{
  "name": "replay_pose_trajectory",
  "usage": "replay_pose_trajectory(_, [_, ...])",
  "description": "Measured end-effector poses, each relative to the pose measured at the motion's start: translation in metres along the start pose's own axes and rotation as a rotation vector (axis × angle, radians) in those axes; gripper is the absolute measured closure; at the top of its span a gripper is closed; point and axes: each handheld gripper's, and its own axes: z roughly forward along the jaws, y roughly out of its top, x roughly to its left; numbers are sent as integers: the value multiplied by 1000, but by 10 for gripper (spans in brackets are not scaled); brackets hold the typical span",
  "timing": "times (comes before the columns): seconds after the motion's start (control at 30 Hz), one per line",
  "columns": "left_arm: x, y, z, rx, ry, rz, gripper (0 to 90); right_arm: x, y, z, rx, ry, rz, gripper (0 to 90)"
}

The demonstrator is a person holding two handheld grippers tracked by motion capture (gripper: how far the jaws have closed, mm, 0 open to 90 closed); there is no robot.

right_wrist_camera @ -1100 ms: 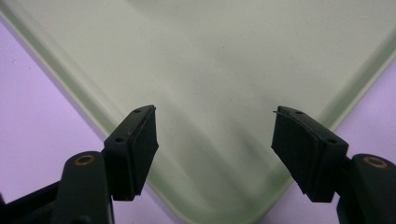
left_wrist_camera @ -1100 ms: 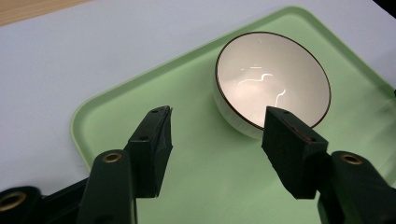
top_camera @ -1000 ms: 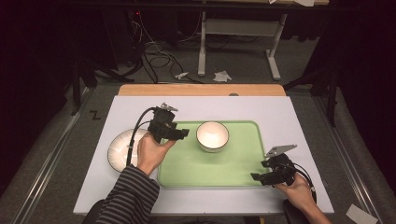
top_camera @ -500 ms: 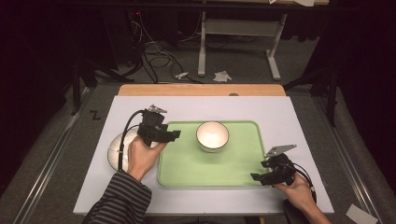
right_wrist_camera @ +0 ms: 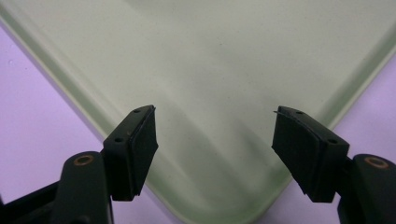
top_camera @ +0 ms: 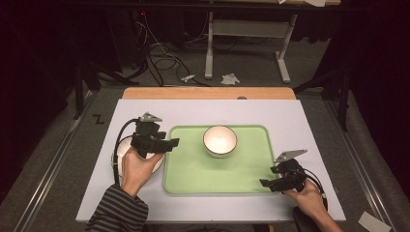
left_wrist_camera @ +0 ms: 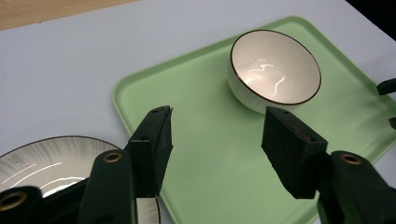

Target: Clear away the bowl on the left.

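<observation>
Green tray (top_camera: 193,181) is our landmark; it lies in the middle of the white table (top_camera: 300,125). On the tray, toward its far edge, stands the white bowl (top_camera: 220,141), upright and free of both tools. We judge the bowl already placed.

Left gripper (top_camera: 162,143): a second ago it hung just beside the bowl, over the tray's left part. Now we find it drawn back toward the tray's left rim, above the white plate (top_camera: 121,152) that sits on the table just left of the tray. Its jaws stand wide apart with nothing between them; in the left gripper view the bowl (left_wrist_camera: 275,70) lies well beyond the tips and the plate (left_wrist_camera: 51,161) under them.

We read this as a let-go and retreat, with the plate the likely next pick.

Right gripper (top_camera: 275,182): unmoved at the tray's near right corner, jaws apart, empty, over the tray corner (right_wrist_camera: 224,205).
</observation>
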Motion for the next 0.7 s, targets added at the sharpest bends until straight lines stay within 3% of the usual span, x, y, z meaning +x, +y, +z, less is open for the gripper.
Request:
replay_pose_trajectory(0.43, [-11, -18, -5, -23, -36, 9, 416, 1, 0, 0, 2, -5, -4, 322])
replay_pose_trajectory(0.6, [-3, -31, -2, -3, -57, -13, 436, 0, 0, 0, 3, 0, 3, 319])
replay_pose_trajectory(0.7, [-3, -34, -3, -8, -59, -6, 431, 0, 0, 0, 2, 1, 14, 319])
